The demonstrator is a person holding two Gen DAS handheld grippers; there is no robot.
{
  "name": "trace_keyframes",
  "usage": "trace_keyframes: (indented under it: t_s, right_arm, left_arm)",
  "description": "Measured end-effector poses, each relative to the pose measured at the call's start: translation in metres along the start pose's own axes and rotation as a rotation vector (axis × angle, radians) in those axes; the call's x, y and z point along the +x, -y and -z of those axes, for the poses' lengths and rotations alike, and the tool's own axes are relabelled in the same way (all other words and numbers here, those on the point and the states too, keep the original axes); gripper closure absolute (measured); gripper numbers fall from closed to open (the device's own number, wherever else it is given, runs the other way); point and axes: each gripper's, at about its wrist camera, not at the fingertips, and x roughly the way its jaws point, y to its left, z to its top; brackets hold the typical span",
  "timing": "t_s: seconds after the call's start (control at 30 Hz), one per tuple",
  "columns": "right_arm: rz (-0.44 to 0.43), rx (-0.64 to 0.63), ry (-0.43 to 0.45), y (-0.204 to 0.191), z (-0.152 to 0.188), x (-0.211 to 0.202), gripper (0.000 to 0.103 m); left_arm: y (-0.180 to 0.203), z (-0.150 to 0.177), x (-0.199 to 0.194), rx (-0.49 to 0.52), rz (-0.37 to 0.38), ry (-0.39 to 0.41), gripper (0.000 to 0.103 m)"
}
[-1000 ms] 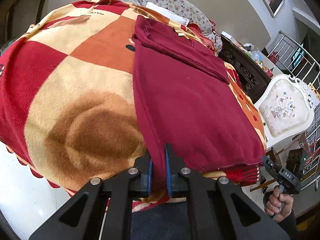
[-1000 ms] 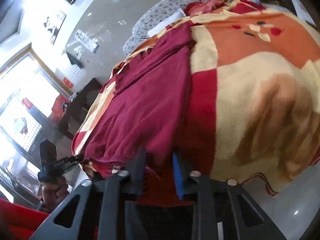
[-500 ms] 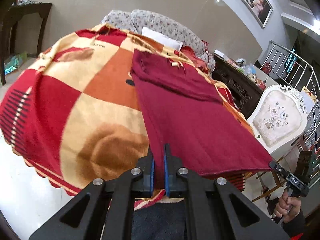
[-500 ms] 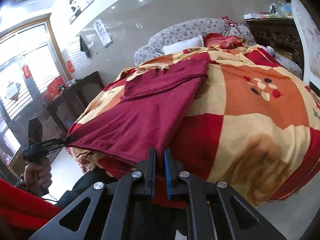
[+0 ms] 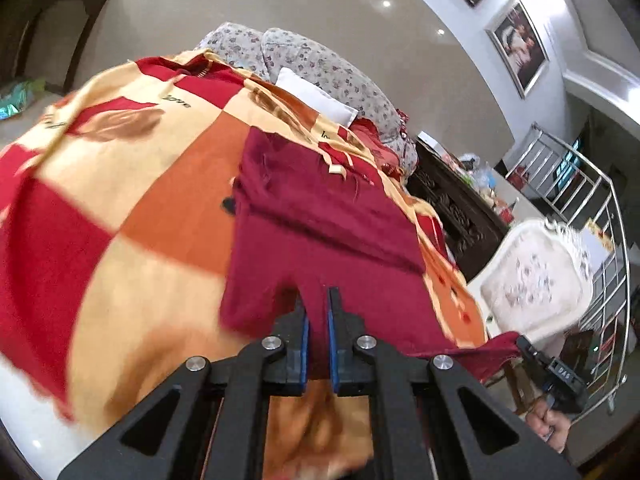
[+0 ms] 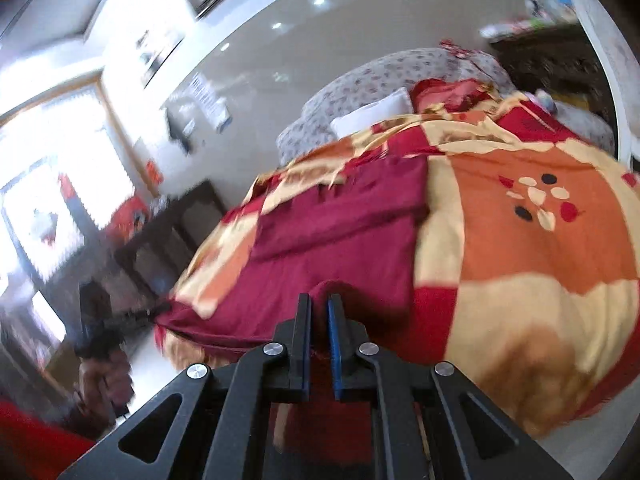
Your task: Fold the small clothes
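A dark red top (image 5: 320,232) lies on the big checked blanket (image 5: 120,200) that covers the bed, over toward one side edge, with its far part flat and its near hem lifted off the blanket. The left gripper (image 5: 316,312) has its jaws pinched tight on one corner of that hem, and the cloth runs right between the blue pads. The right gripper (image 6: 318,316) is clamped on the other hem corner in the same way. In the left view the right gripper shows small at the far side, with the hem pulled into a line between the two. The top looks soft and light – it bends and sags where nothing holds it, and a loose flap droops beside the left jaws. It is not slippery or breakable, but it will flop and wrinkle if one corner goes slack. The hem corners look like good places to hold, because the edge then stays straight. I think the next move is to carry the hem up toward the collar end, near the floral pillows (image 5: 320,68) – keeping both corners level so the fold lands even.
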Motion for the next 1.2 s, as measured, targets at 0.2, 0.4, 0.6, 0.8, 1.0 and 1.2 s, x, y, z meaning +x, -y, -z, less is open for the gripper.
trace_keyframes:
  t_s: [0.2,0.4,0.6,0.8,1.0,1.2]
  right_arm:
    - [0.035,0.115,-0.019,0.027,-0.048,0.072,0.095]
    - [0.146,0.16,-0.08,0.045,-0.082,0.134,0.095]
    - [0.211,0.162,-0.103,0.054,-0.116,0.172,0.095]
    - [0.234,0.216,-0.109,0.063,-0.153,0.205,0.095]
    - [0.291,0.243,-0.119,0.077,-0.181,0.241,0.095]
    - [0.326,0.257,-0.124,0.09,-0.185,0.264,0.095]
  left_arm:
    - [-0.011,-0.049,0.077,-0.083,-0.065,-0.041,0.096]
    - [-0.016,-0.087,0.123,-0.086,-0.148,-0.028,0.096]
    - [-0.012,-0.122,0.159,-0.044,-0.187,-0.02,0.096]
    - [-0.019,-0.158,0.201,-0.051,-0.23,-0.033,0.096]
    - [-0.024,-0.184,0.235,-0.034,-0.271,-0.048,0.096]
    - [-0.018,-0.188,0.259,0.05,-0.31,-0.058,0.093]
